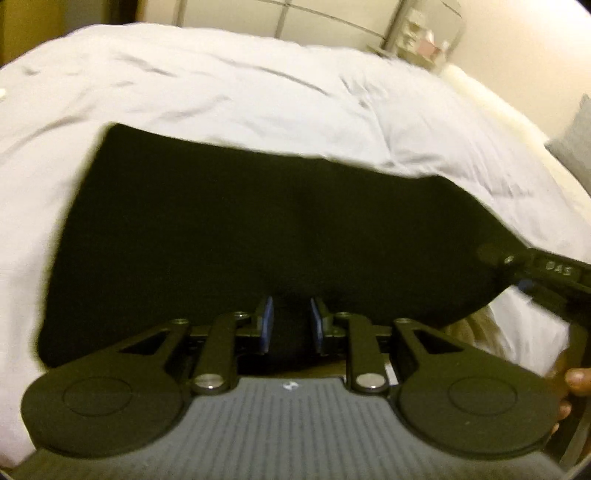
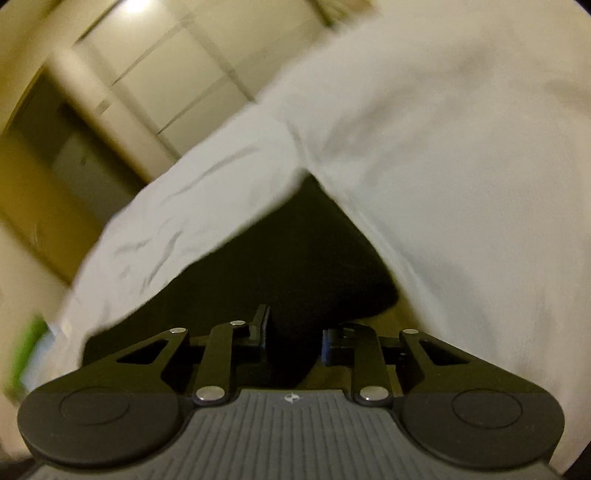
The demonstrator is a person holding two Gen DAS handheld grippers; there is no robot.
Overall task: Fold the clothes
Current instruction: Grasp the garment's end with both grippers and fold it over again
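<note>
A black garment [image 1: 258,221] lies spread across a white duvet [image 1: 221,85] in the left wrist view. Its near edge rises between the blue pads of my left gripper [image 1: 291,321], which is shut on the cloth. At the right edge of that view my right gripper [image 1: 502,269] reaches in at the garment's right corner. In the blurred right wrist view the black garment [image 2: 295,258] runs from the duvet [image 2: 443,147] down between the fingers of my right gripper [image 2: 295,339], which is shut on it.
A person's hand [image 1: 576,380] shows at the lower right. A metal bed frame [image 1: 280,18] and a small shelf [image 1: 424,33] stand behind the bed. A grey pillow [image 1: 576,136] lies far right. Pale closet doors [image 2: 177,74] and something green [image 2: 26,350] appear left.
</note>
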